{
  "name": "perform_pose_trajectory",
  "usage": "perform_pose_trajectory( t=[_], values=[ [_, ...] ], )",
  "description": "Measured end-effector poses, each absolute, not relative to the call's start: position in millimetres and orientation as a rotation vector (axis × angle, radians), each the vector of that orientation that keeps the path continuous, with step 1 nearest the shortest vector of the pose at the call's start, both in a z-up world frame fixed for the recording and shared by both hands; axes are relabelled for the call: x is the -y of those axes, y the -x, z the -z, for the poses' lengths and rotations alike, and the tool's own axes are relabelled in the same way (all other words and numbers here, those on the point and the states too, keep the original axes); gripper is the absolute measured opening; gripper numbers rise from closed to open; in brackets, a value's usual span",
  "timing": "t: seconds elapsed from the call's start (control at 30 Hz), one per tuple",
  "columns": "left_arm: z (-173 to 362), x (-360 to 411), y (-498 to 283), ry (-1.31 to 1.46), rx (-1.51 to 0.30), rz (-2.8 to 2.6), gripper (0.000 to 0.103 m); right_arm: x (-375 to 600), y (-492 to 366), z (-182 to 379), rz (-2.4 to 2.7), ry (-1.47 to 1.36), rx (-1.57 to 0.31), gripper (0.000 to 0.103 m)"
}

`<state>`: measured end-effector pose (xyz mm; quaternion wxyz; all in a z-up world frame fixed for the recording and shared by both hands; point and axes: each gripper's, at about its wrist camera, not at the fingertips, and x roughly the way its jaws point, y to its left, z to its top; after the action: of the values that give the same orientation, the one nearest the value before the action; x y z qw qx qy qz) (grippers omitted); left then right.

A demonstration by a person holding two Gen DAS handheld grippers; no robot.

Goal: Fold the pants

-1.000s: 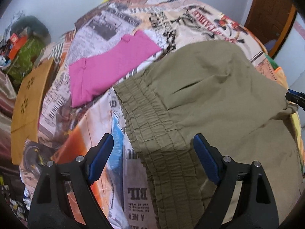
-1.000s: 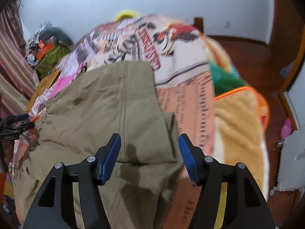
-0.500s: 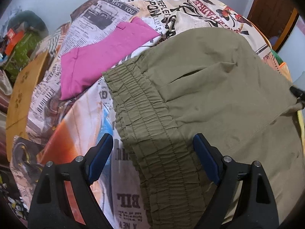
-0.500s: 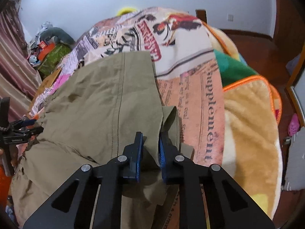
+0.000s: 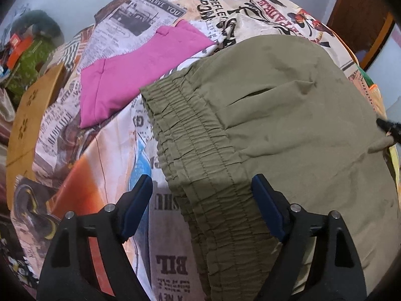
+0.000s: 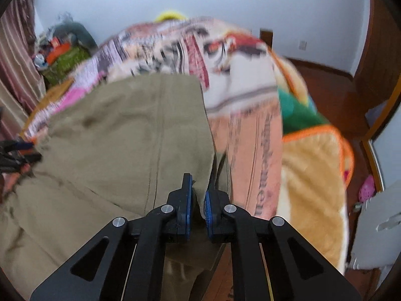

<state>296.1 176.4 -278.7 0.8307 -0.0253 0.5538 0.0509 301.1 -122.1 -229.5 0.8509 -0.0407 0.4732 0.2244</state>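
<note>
Olive-green pants (image 5: 288, 125) lie spread on a bed with a newspaper-print cover (image 5: 100, 175). Their elastic waistband (image 5: 190, 145) runs down between the fingers of my left gripper (image 5: 201, 183). Those jaws stand wide and are closing a little, and the pads do not touch the cloth. In the right wrist view the pants (image 6: 125, 138) fill the left half. My right gripper (image 6: 199, 188) is shut on a fold at the pants' right edge. The right wrist view is blurred by motion. Each gripper's tip also shows at the edge of the other's view.
A folded pink garment (image 5: 140, 75) lies on the bed beyond the waistband. A tan blanket with an orange border (image 6: 313, 170) hangs at the bed's right side, with wooden floor (image 6: 325, 80) past it. Clutter and a curtain (image 6: 15, 75) stand at the far left.
My right gripper went from open to shut on the edge of the pants. The left gripper stayed open over the waistband, which now sits a little nearer to its fingers.
</note>
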Motion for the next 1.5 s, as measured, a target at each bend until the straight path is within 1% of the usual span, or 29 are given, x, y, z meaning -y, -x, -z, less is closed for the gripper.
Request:
perform_pose_trajectory(
  t=[0.07,0.23,0.33,0.43,0.6,0.67,0.73,0.8,0.93,1.07,1.2,1.5],
  values=[
    [280.6,-178.4,-294.5,0.069,-1.177,-0.105,0.084,121.9,-301.8,236.5,-0.473,0.073,-1.006,0.008],
    [278.7,-177.6,-293.2,0.052,-1.176,-0.107,0.084,122.1,-304.1,229.6,-0.484,0.083,-1.020,0.008],
    [270.6,-175.6,-290.0,0.043,-1.163,-0.113,0.084,121.9,-300.3,220.4,-0.478,0.100,-1.011,0.009],
    [259.4,-173.5,-287.6,0.032,-1.148,-0.123,0.083,124.5,-298.4,206.6,-0.456,0.097,-0.997,0.013],
    [232.2,-180.3,-282.7,0.015,-1.081,-0.136,0.083,124.1,-297.9,178.7,-0.433,0.110,-0.954,0.014],
    [221.7,-188.0,-283.2,0.030,-1.052,-0.148,0.083,122.6,-298.8,166.3,-0.440,0.114,-0.926,0.020],
    [212.7,-197.3,-286.7,0.051,-1.027,-0.158,0.083,119.8,-300.6,155.8,-0.436,0.119,-0.892,0.038],
    [206.4,-206.4,-290.1,0.073,-1.005,-0.171,0.083,116.3,-302.8,146.4,-0.436,0.120,-0.852,0.044],
    [203.9,-225.4,-303.4,0.114,-0.982,-0.201,0.083,107.0,-319.8,136.7,-0.429,0.101,-0.817,0.044],
    [216.4,-239.1,-318.7,0.164,-0.993,-0.199,0.083,96.1,-343.0,137.7,-0.415,0.079,-0.800,0.044],
    [238.8,-246.2,-337.4,0.205,-1.035,-0.178,0.083,81.3,-373.6,154.2,-0.409,0.084,-0.835,0.044],
    [276.9,-246.2,-371.2,0.199,-1.077,-0.146,0.082,50.5,-429.4,203.8,-0.444,0.113,-0.948,0.044]
  ],
)
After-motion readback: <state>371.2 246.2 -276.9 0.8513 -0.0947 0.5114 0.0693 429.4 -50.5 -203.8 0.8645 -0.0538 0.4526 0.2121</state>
